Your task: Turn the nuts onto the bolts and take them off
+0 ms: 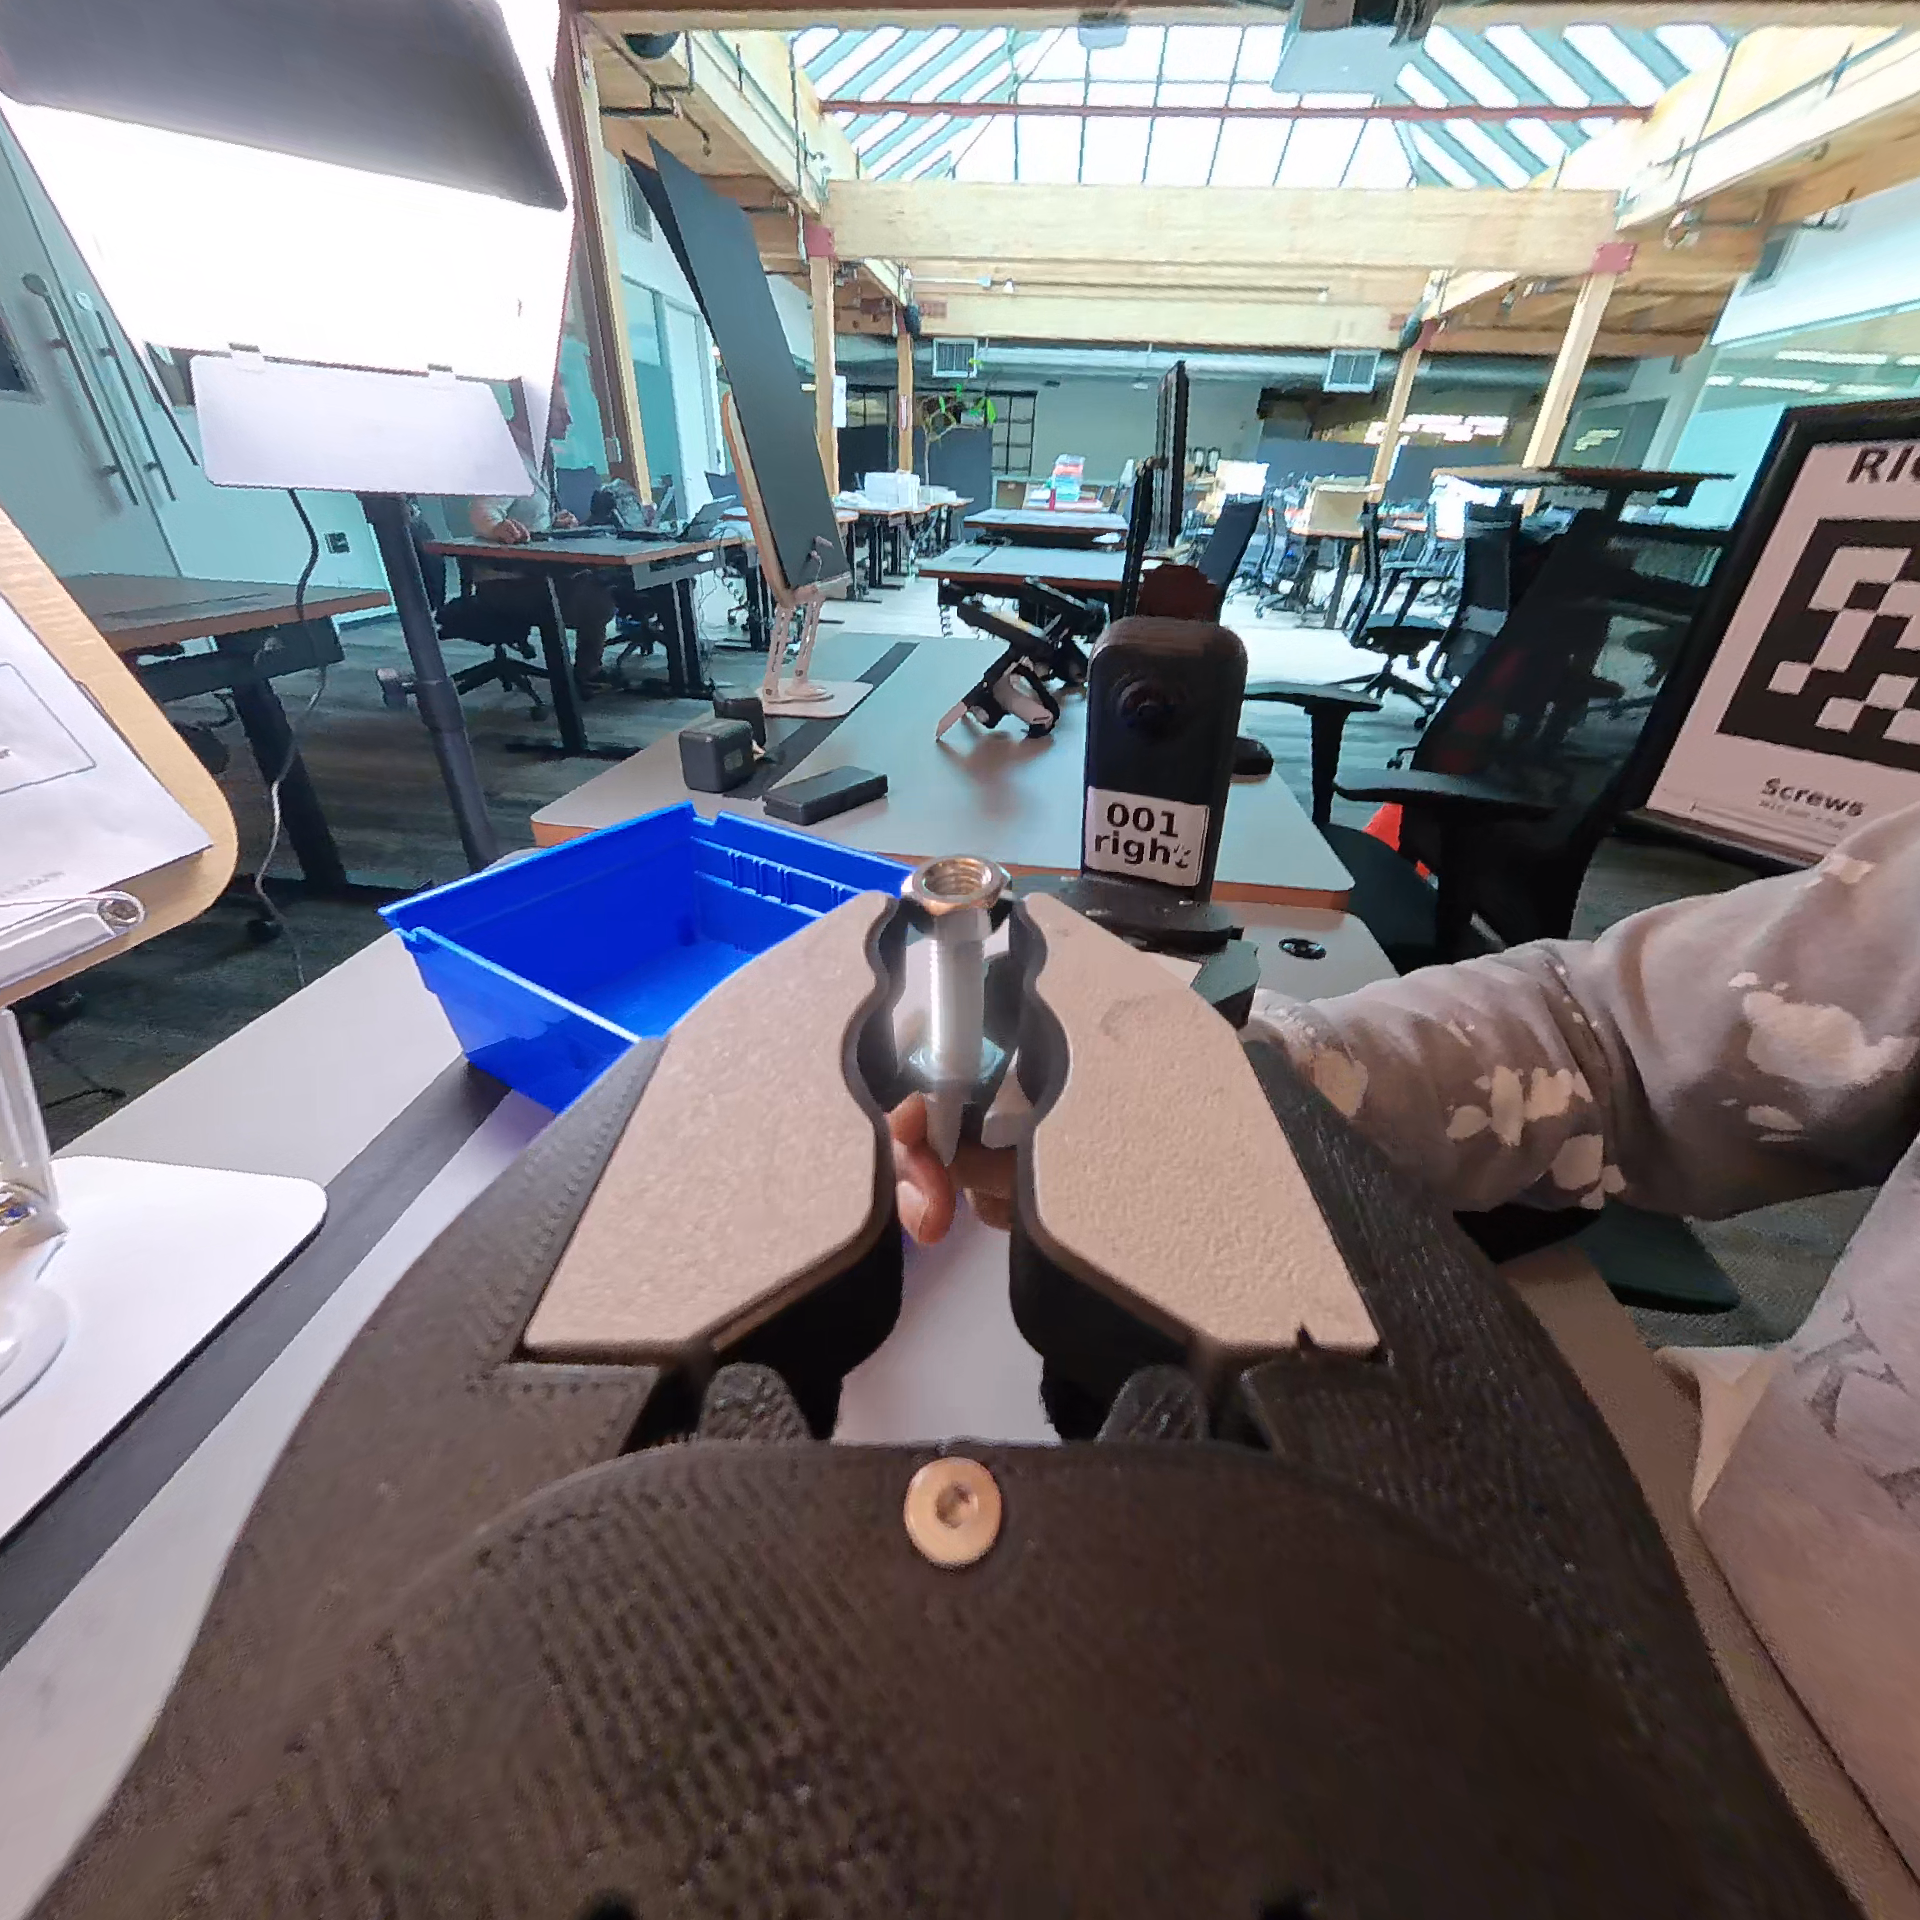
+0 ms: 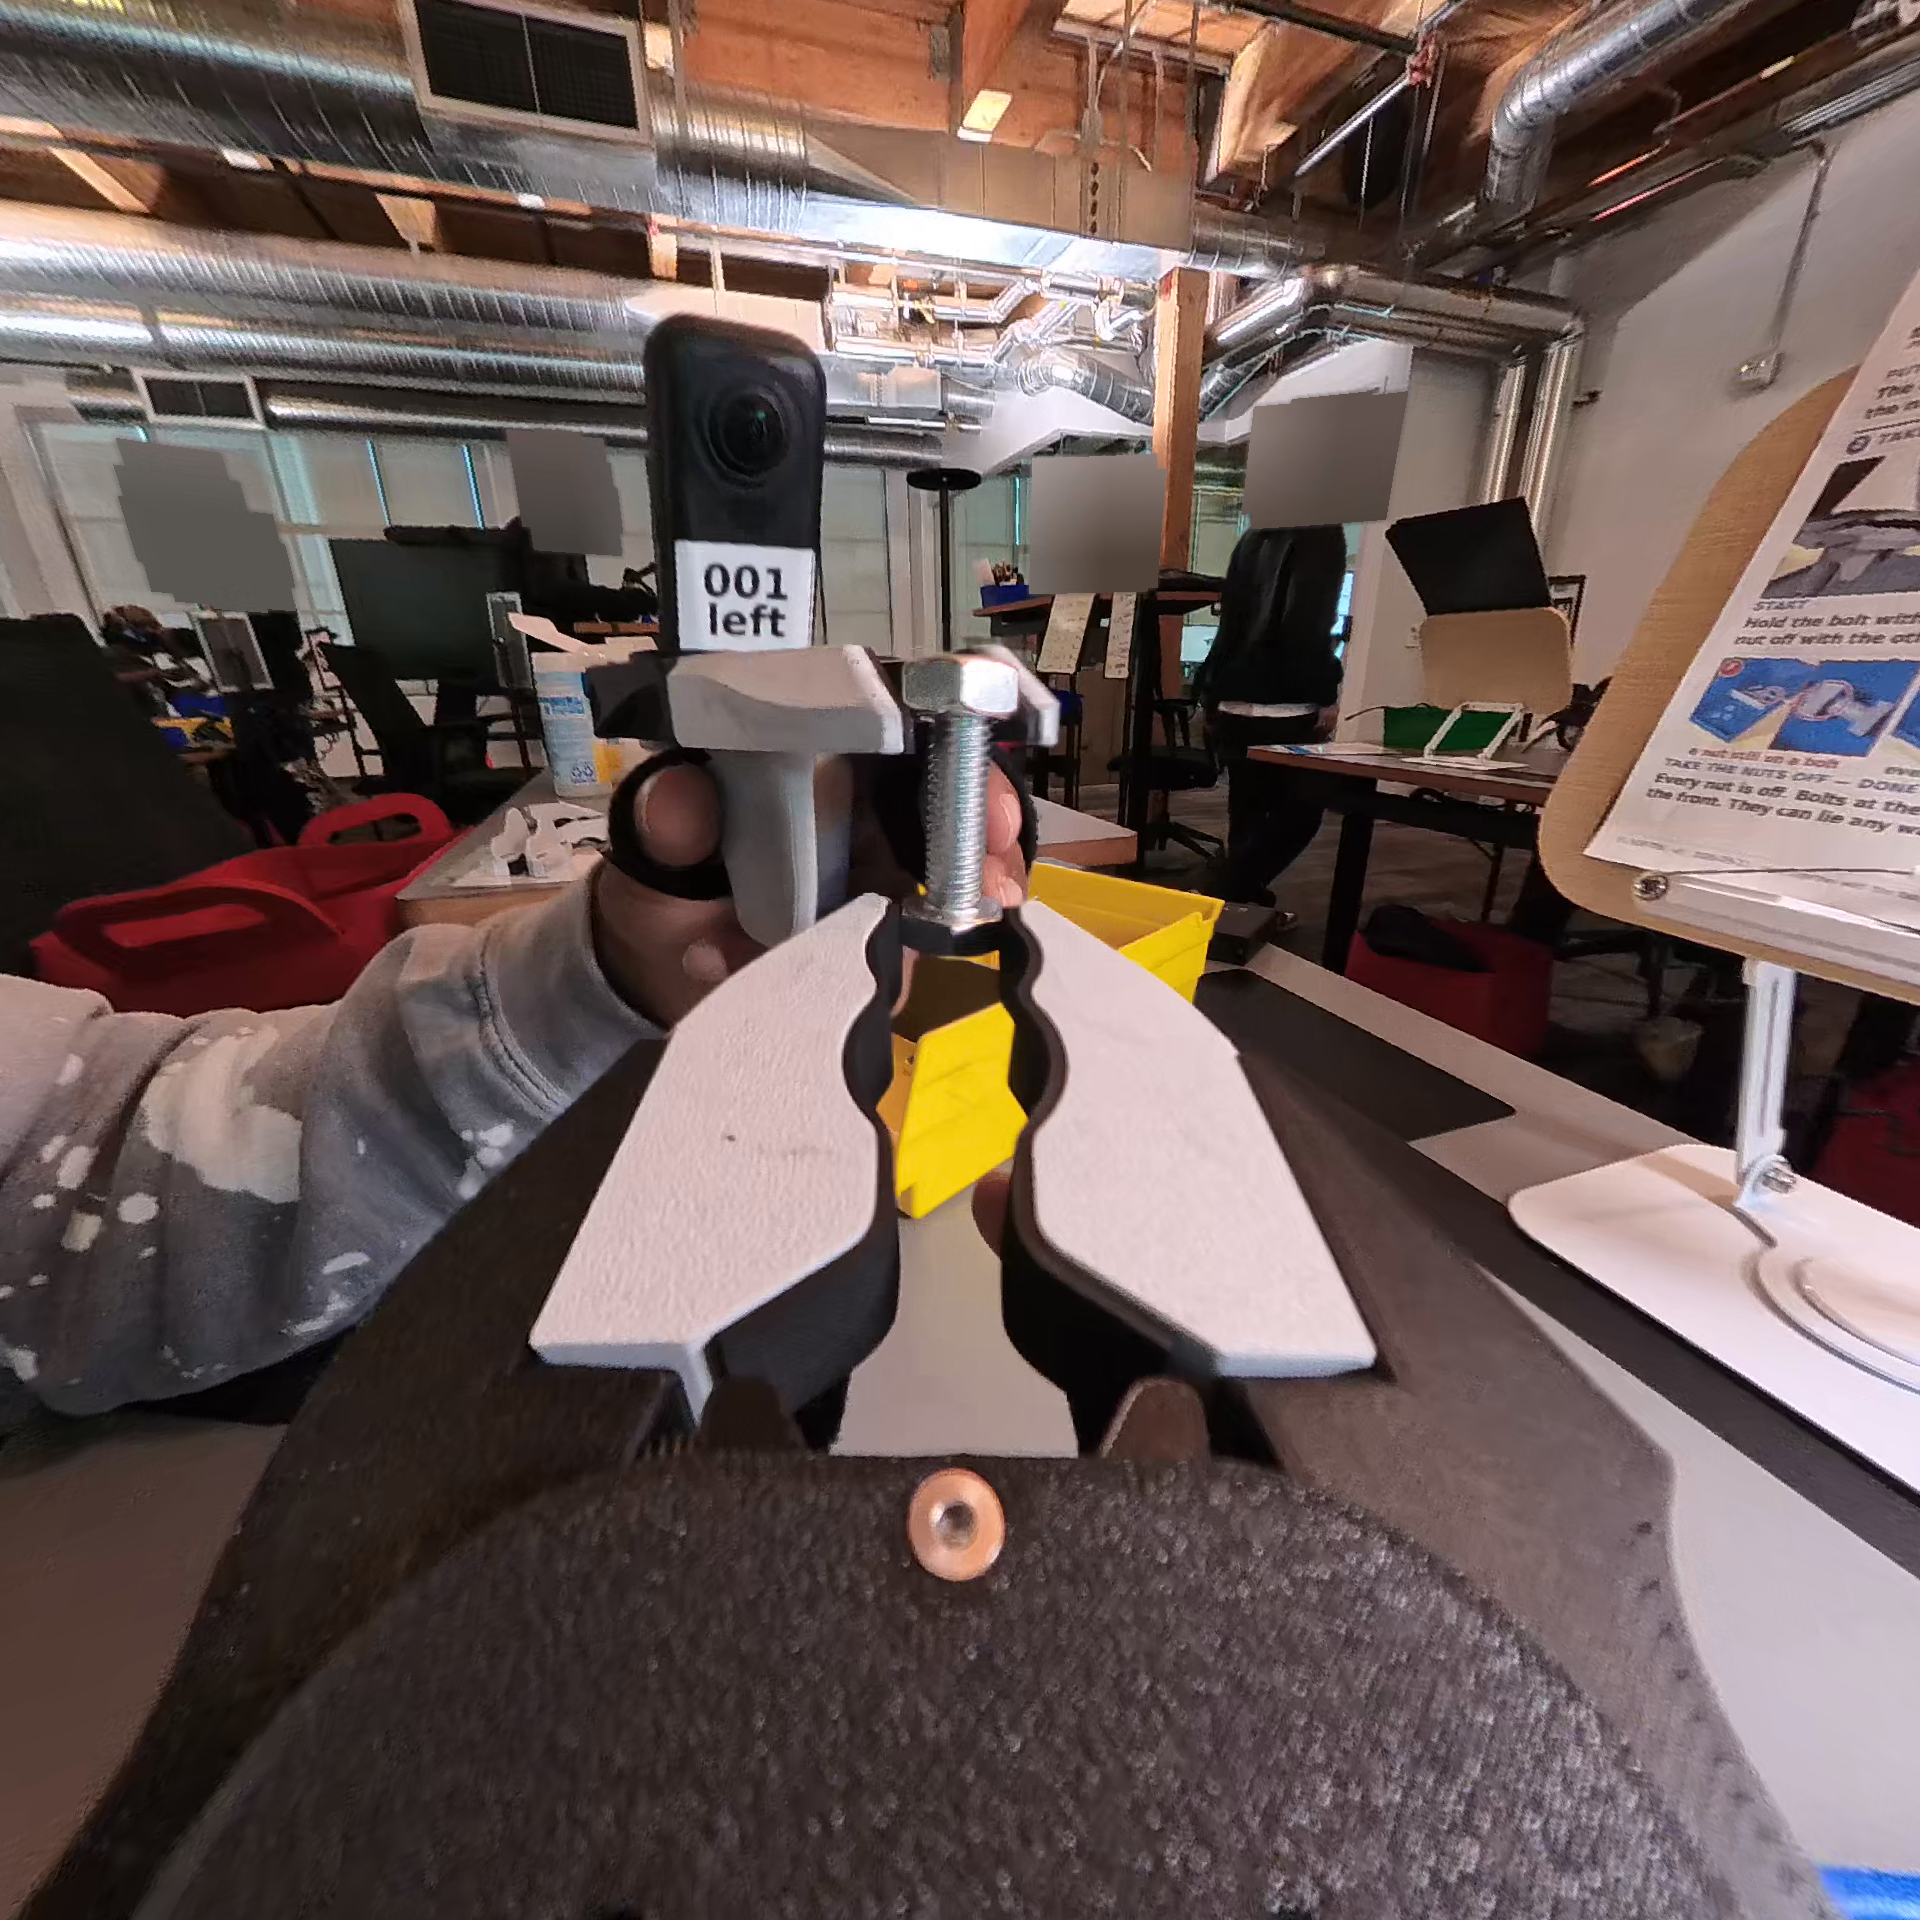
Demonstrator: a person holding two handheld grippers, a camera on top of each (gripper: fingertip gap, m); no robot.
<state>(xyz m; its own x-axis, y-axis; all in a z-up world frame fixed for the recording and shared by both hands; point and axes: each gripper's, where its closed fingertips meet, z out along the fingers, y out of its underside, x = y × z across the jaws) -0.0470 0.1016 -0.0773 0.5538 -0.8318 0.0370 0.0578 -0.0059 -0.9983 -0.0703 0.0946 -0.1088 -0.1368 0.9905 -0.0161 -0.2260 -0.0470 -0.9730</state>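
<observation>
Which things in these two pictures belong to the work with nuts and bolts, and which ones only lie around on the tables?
Belong to the job:
- bolt, held by the left gripper
- nut, held by the right gripper
- blue bin
- yellow bin
- instruction sheet on its stand

Just lying about:
- red bag
- wipes canister
- marker board
- small black boxes
</observation>
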